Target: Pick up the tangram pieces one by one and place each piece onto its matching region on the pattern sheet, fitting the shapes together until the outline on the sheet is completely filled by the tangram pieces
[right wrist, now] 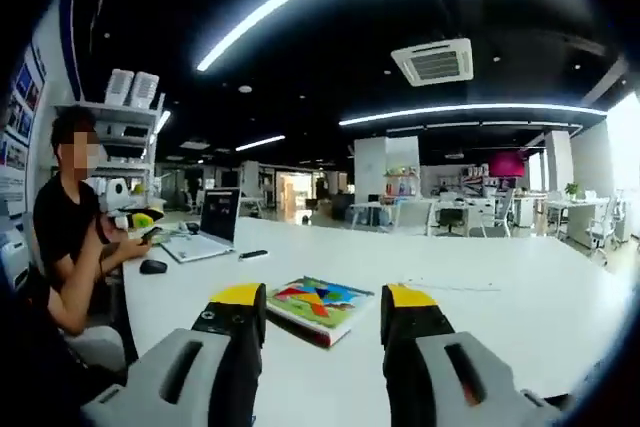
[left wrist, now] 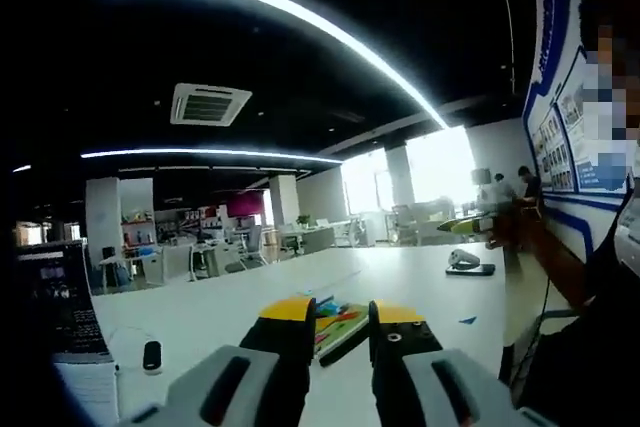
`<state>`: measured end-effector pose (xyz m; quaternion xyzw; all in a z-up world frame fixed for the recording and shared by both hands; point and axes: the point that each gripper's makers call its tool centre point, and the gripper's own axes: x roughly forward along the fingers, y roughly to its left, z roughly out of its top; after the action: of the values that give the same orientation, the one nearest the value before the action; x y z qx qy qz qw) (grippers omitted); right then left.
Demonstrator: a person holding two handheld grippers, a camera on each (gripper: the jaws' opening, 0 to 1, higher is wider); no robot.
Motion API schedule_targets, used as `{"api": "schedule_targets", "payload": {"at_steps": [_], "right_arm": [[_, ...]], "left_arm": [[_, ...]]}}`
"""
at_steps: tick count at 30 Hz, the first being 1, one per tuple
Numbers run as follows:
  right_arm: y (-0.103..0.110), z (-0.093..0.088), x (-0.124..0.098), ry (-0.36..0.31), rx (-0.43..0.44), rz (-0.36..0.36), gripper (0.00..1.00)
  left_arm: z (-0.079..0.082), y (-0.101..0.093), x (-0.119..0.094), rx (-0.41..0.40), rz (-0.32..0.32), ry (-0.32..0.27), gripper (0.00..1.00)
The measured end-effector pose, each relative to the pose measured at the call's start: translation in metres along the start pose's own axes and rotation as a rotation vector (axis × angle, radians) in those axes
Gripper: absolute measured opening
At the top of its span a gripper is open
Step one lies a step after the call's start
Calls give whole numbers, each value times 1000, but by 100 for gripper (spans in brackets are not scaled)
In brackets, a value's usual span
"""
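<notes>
The right gripper [right wrist: 323, 309] has its jaws apart with nothing between them, and the tangram board [right wrist: 320, 308] lies flat on the table [right wrist: 520, 287] just beyond the tips (coloured pieces on it). The left gripper [left wrist: 340, 315] is likewise spread and empty, the board [left wrist: 340, 329] showing in its gap; a phone [left wrist: 470, 269] lies farther off to the right.

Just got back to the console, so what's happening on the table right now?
Both grippers hover above the white table, jaws open and empty. The right gripper points at the tangram board, which lies flat with coloured pieces on it. The left gripper faces the same board from another side. A seated person sits at a laptop nearby.
</notes>
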<state>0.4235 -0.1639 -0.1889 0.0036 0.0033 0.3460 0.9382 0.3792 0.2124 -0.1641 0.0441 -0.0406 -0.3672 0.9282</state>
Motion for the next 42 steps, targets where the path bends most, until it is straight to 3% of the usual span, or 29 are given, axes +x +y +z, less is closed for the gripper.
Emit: {"api": "schedule_targets", "payload": {"at_steps": [3,7,15,22,28,30,33,35,40,42], "right_arm": [[-1,-21,10,82,-43,-15,45],[9,-28,15,121,-90,-4,45],[11,-20,4,152,-182,-36,46],[6,-6,-5,130,-180,-59,49],[4,18,-12,50,-167,-113,46],[5,32,-15,-15,-143,-123,48],[13,70,-29,-175,-123,-112,49],[17,83,-39,-220,-115,-112,49],[20,86,-45,-224,-91,-103,53],[21,83,-45,-212,-93,-93,51]], "left_arm": [[1,4,-2,-7,15,-3,23],[1,3,-3,-7,3,3,23],[-4,-3,5,2,-19,28,23],[-5,-8,8,11,-27,39,23],[-6,-8,9,9,-30,41,23],[-6,-8,8,8,-30,40,23],[-6,-9,7,11,-32,39,23],[-5,-9,7,8,-31,35,23],[-7,-10,8,6,-30,40,23],[-6,-12,8,8,-33,40,23]]}}
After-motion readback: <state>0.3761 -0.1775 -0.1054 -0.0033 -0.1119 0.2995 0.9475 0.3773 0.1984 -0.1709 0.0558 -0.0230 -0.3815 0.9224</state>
